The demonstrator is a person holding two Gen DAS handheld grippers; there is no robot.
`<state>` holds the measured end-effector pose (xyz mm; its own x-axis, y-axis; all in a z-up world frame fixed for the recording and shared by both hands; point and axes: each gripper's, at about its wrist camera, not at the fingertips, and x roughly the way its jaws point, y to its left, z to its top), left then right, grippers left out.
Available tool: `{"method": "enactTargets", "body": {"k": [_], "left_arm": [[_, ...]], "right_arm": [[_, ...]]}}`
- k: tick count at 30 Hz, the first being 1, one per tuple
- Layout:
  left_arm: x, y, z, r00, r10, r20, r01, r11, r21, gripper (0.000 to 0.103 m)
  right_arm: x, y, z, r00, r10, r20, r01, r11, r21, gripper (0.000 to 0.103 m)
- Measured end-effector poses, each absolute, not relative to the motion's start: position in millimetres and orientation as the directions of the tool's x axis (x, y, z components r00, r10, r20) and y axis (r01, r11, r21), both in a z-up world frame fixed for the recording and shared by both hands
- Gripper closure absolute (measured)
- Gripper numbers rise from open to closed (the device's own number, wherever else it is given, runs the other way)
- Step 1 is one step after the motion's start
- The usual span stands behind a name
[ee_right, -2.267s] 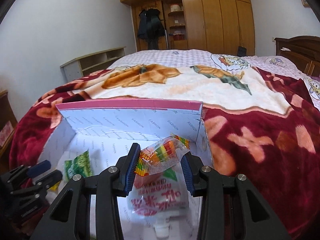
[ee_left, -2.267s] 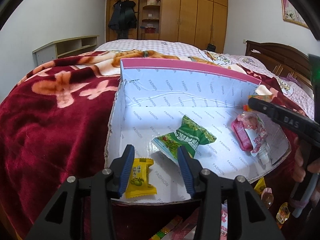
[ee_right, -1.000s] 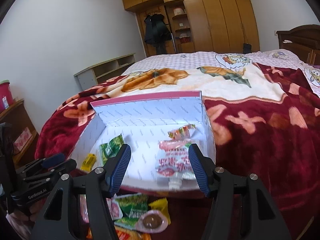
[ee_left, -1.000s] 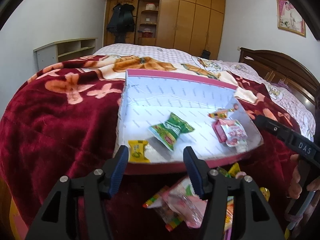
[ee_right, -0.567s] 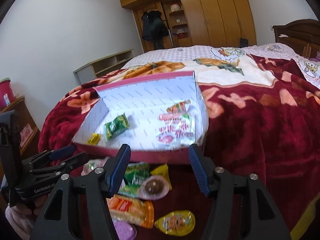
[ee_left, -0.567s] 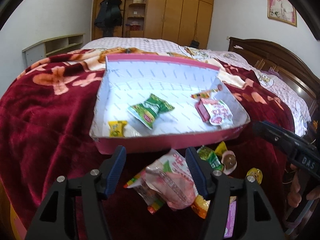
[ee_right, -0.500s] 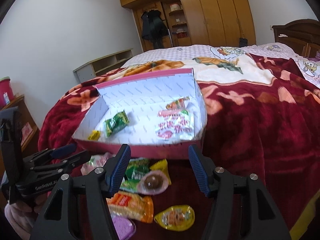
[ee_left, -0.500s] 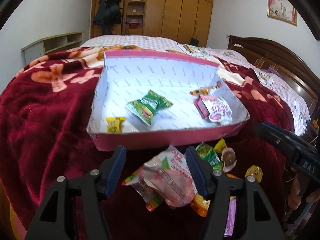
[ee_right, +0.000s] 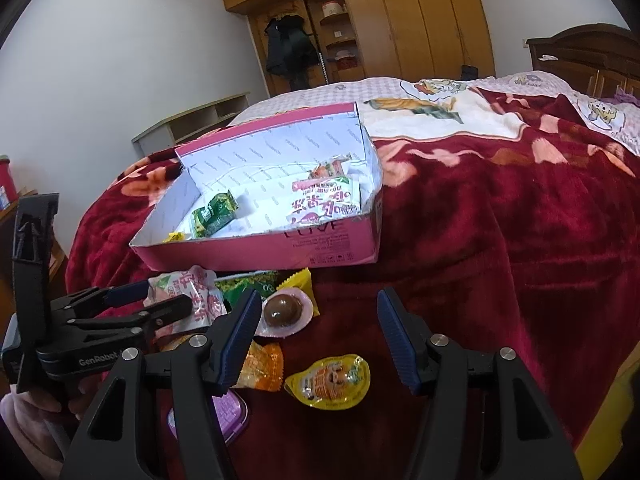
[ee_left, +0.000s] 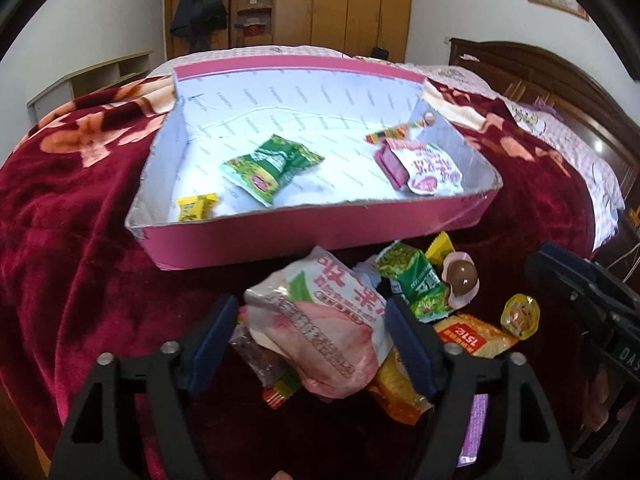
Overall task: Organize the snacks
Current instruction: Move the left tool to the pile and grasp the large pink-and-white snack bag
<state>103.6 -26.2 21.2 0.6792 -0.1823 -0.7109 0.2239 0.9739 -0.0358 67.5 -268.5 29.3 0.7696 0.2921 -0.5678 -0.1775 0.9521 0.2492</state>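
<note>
A pink box (ee_left: 280, 240) with a white lining sits on the red blanket and holds a green packet (ee_left: 272, 166), a yellow candy (ee_left: 196, 207) and a pink pouch (ee_left: 430, 168). Loose snacks lie in front of it. My left gripper (ee_left: 310, 340) is open, its fingers on either side of a large pink-and-white pouch (ee_left: 320, 324). My right gripper (ee_right: 318, 336) is open and empty above the blanket, with a chocolate ball pack (ee_right: 284, 312) by its left finger and a yellow jelly cup (ee_right: 328, 380) below it. The box also shows in the right wrist view (ee_right: 280, 248).
A green packet (ee_left: 414, 280), an orange noodle pack (ee_left: 472, 336) and a purple pack (ee_right: 226, 414) lie in the pile. The red blanket (ee_right: 500, 240) spreads to the right. The bed's edge is near the bottom right. A wardrobe stands at the back.
Both grippers have pulled back from the box and lowered over the loose pile. The left gripper's fingers now sit either side of the large pink pouch. The right gripper let go of the striped candy earlier.
</note>
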Motion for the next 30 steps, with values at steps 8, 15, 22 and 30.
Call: {"method": "enactTargets", "body": {"k": [8,15,22,30], "left_arm": [[114,-38,8,0.669,-0.157,-0.726,0.226,0.974,-0.002,0.014],[118,-39,1,0.686,-0.118,-0.718,0.189,0.982,0.02,0.012],[115,-40,2,0.705,-0.096,-0.703,0.184,0.982,0.051,0.025],[107,-35,13,0.732,-0.125,-0.67,0.193,0.981,0.028,0.041]], "right_arm": [[66,-271,21,0.761,0.313,-0.568,-0.182,0.944,0.276,0.041],[68,-277,10,0.749,0.321,-0.58,-0.164,0.937,0.307,0.041],[68,-283,6,0.745,0.322,-0.584,-0.146,0.933,0.329,0.041],[65,-281,9,0.748,0.321,-0.581,-0.15,0.935,0.322,0.041]]}}
